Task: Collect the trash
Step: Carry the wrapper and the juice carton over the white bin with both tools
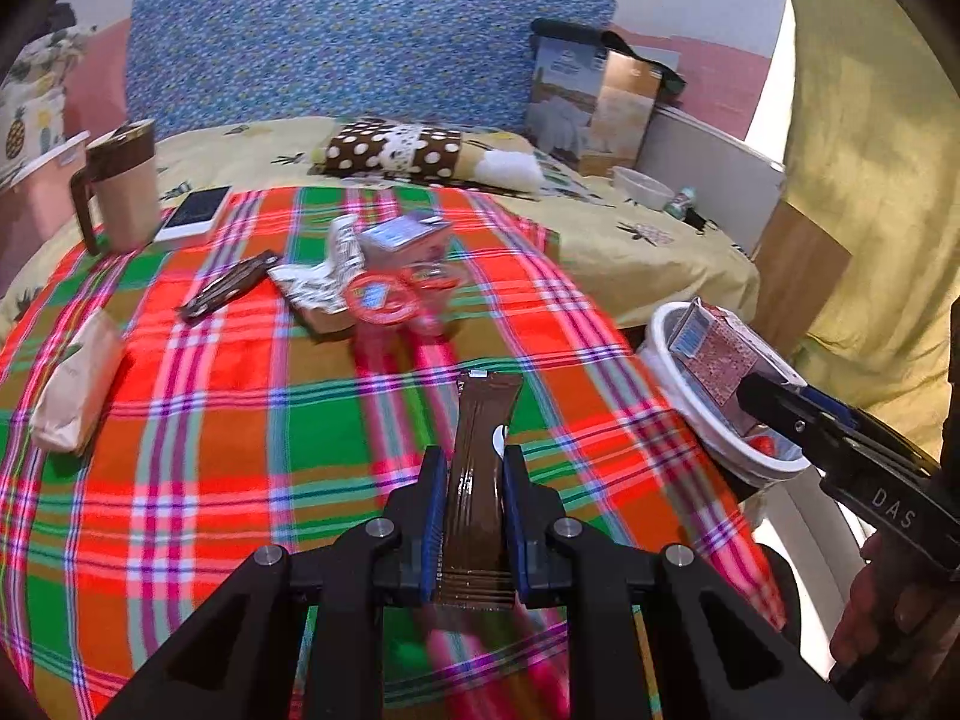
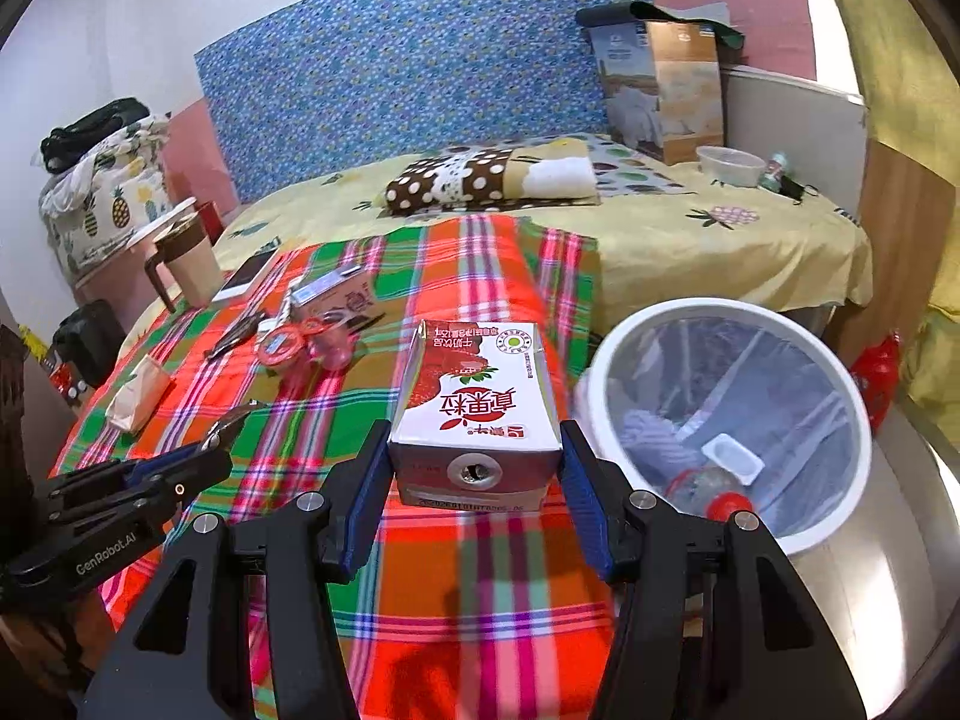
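Observation:
My left gripper [image 1: 475, 463] is shut on a long brown sachet [image 1: 483, 420], held above the plaid blanket [image 1: 240, 450]. The right wrist view shows that gripper [image 2: 217, 441] low on the left, with the sachet [image 2: 235, 415] edge-on. A strawberry milk carton [image 2: 477, 396] sits between the pads of my right gripper [image 2: 474, 438], which is shut on it just left of the white bin [image 2: 714, 309]. In the left wrist view the carton [image 1: 714, 360] hangs at the bin's rim [image 1: 657, 330]. The bin holds a red-capped bottle [image 2: 717, 495] and a small white tub [image 2: 733, 457].
On the blanket lie two red-lidded cups [image 1: 379, 299], another carton [image 1: 408, 235], a crumpled wrapper [image 1: 315, 279], a dark wrapper [image 1: 231, 285] and a paper bag [image 1: 75, 387]. A mug [image 1: 123, 192] and a phone [image 1: 197, 211] stand at the left edge. A pillow [image 1: 390, 150] lies behind.

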The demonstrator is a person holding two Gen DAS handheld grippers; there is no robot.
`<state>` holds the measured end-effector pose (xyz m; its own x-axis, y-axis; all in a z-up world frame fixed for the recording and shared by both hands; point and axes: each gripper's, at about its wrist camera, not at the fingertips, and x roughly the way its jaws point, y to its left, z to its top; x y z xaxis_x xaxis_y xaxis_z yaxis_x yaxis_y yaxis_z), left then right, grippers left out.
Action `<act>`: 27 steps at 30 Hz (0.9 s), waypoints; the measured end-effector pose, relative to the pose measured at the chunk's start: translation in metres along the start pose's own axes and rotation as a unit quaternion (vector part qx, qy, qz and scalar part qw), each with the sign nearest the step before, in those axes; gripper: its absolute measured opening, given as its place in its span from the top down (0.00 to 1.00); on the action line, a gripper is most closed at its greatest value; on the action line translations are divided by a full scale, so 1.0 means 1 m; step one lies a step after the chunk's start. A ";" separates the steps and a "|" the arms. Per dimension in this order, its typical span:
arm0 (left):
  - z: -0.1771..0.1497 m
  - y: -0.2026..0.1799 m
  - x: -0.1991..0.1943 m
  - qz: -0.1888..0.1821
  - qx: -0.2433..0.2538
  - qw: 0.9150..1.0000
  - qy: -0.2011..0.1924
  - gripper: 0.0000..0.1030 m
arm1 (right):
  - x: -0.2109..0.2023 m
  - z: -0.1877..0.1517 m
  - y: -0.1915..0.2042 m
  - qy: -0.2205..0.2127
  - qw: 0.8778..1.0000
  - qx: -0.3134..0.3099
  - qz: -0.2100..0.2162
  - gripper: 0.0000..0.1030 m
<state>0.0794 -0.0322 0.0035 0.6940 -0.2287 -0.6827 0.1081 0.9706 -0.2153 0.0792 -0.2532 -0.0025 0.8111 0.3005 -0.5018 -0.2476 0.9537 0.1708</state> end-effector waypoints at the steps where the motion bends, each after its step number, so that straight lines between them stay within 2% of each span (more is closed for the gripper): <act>1: 0.001 -0.004 0.001 -0.003 0.003 1.000 0.000 0.82 | -0.001 0.000 -0.003 -0.002 1.000 0.003 -0.003 0.46; 12: 0.013 -0.054 0.019 -0.044 0.046 0.998 0.005 0.82 | -0.016 -0.003 -0.049 -0.017 0.998 0.039 -0.041 0.46; 27: 0.034 -0.132 0.058 -0.097 0.104 0.990 0.013 0.82 | -0.022 -0.011 -0.104 -0.016 0.992 0.086 -0.088 0.46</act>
<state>0.1290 -0.1711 0.0160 0.6277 -0.4120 -0.6605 0.3842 0.9019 -0.1974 0.0815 -0.3585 -0.0182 0.8509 0.1271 -0.5097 -0.0099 0.9740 0.2265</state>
